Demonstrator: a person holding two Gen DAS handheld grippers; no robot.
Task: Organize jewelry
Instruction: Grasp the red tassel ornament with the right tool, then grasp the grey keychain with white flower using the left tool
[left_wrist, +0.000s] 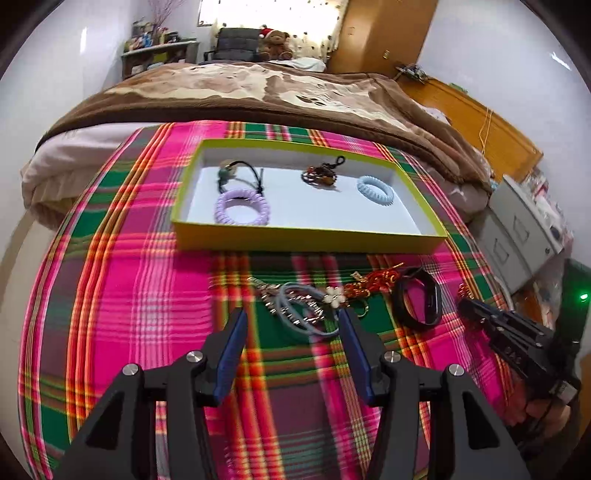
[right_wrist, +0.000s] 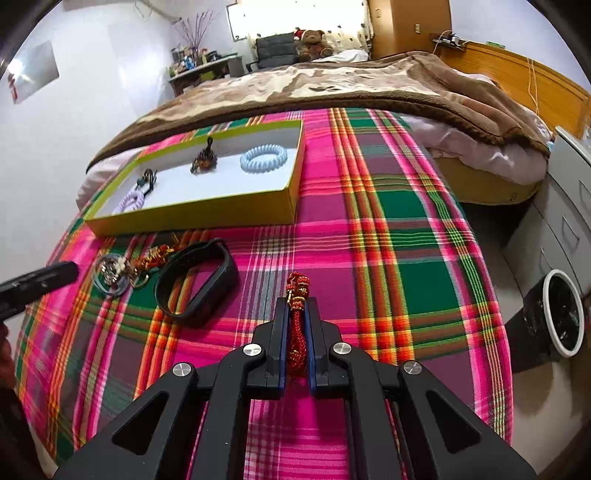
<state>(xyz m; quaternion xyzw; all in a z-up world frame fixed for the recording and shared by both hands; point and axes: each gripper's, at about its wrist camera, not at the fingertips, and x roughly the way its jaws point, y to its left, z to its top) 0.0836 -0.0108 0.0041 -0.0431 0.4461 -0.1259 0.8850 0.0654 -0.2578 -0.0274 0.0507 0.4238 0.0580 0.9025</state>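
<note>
1. The red braided cord sits clamped between the pads of the right gripper, low over the plaid-covered worktop, toward its near edge; its knotted end pokes past the fingertips.
2. Soft and slippery, the cord could slide out on the way to the box, or snag on its wall.
3. The left gripper hangs with jaws apart over a tangle of blue hair ties and chain; closing there may lift several pieces at once.
4. The black band lies near enough to be nudged.
</note>
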